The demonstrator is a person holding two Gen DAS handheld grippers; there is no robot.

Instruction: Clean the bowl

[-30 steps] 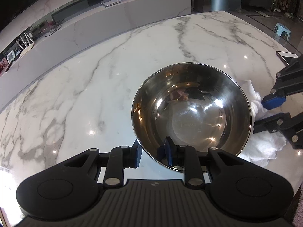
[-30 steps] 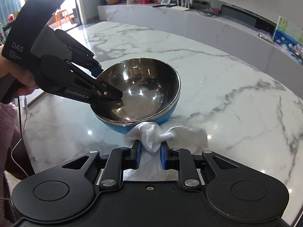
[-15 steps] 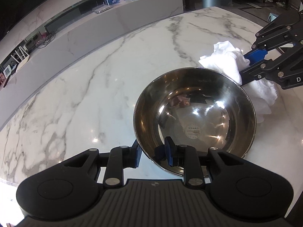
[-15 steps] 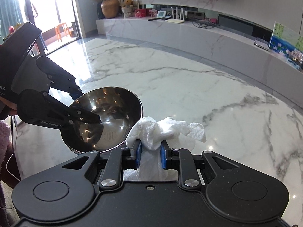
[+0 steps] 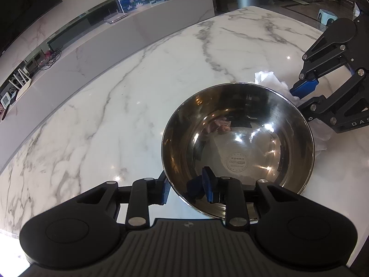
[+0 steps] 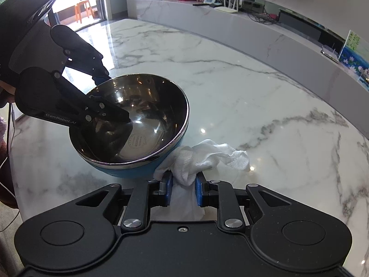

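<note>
Straddling the near rim, the left gripper (image 5: 188, 190) clamped the bowl (image 5: 237, 143) tilted, seemingly so the right gripper (image 6: 183, 190), pinching a white cloth (image 6: 203, 159), could wipe it.

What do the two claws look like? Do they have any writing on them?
Both are black with blue pads. The left claw has jointed bars with silver bolts and white writing, "GenRobot.AI". The right claw has round black discs on each side. A fuzzy pink sleeve and thin white cable show beside them.
</note>
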